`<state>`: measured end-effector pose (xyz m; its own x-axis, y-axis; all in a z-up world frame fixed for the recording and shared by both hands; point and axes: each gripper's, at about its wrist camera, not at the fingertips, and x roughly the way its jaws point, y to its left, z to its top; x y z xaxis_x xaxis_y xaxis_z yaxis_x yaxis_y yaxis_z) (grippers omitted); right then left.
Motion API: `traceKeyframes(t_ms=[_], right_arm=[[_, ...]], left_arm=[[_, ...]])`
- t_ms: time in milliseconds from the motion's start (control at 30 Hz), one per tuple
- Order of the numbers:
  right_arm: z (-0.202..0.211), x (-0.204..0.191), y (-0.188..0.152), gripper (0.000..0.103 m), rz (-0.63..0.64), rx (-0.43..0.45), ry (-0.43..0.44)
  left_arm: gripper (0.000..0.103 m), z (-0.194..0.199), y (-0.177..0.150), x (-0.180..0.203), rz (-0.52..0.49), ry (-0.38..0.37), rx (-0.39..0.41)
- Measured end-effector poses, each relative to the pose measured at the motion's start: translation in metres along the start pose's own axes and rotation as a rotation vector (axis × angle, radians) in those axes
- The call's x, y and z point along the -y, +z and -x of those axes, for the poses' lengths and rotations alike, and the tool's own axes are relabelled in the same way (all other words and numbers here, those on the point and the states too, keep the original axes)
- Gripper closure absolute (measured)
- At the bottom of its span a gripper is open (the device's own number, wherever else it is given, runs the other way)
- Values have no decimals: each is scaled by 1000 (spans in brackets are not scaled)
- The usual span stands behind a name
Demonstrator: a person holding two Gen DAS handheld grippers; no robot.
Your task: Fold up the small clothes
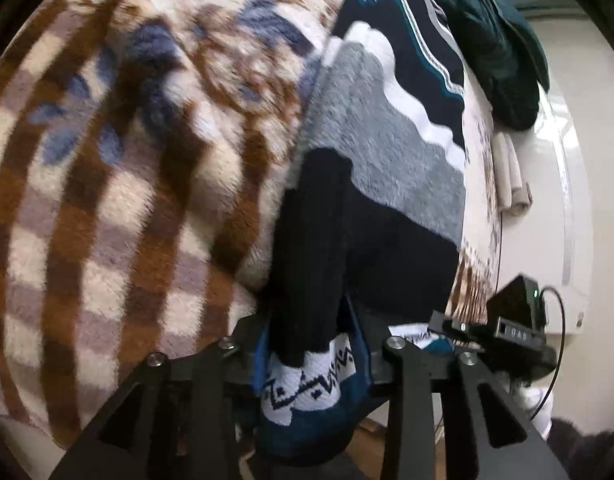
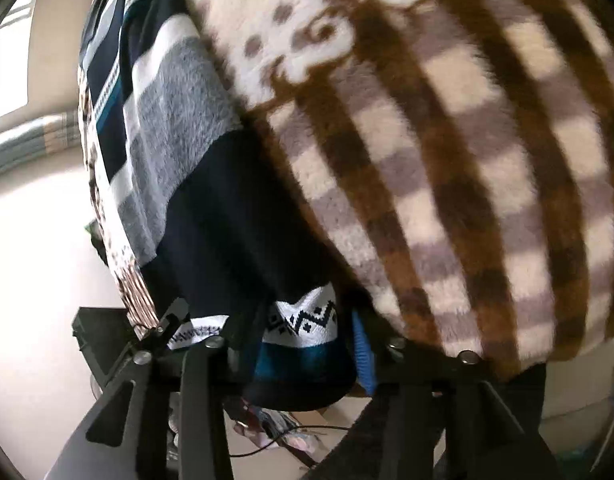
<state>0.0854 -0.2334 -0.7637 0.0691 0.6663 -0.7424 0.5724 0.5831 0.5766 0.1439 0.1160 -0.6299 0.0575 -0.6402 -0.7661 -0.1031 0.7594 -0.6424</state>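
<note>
Both grippers' fingers (image 1: 263,364) (image 2: 363,344) seemingly hold the striped sweater's (image 1: 387,148) hem.

Plaid blanket (image 1: 107,200) bare leftward; dark green bundle (image 1: 503,48) at the far edge.

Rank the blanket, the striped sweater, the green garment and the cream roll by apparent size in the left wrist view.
1. blanket
2. striped sweater
3. green garment
4. cream roll
The farther two look smaller partly from distance.
</note>
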Motion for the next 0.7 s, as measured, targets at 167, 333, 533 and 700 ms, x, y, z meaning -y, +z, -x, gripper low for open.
traceKeyframes(t_ms=[167, 333, 533, 700], right_arm=[[-2, -15, -3, 81, 40, 6, -30], [21, -55, -21, 93, 131, 73, -60], [65, -126, -49, 94, 274, 191, -221], [98, -197, -50, 95, 358, 292, -343]], left_arm=[[92, 3, -4, 19, -51, 55, 17], [94, 31, -6, 62, -128, 126, 104], [95, 65, 4, 115, -202, 236, 163], [95, 87, 22, 148, -255, 245, 179]])
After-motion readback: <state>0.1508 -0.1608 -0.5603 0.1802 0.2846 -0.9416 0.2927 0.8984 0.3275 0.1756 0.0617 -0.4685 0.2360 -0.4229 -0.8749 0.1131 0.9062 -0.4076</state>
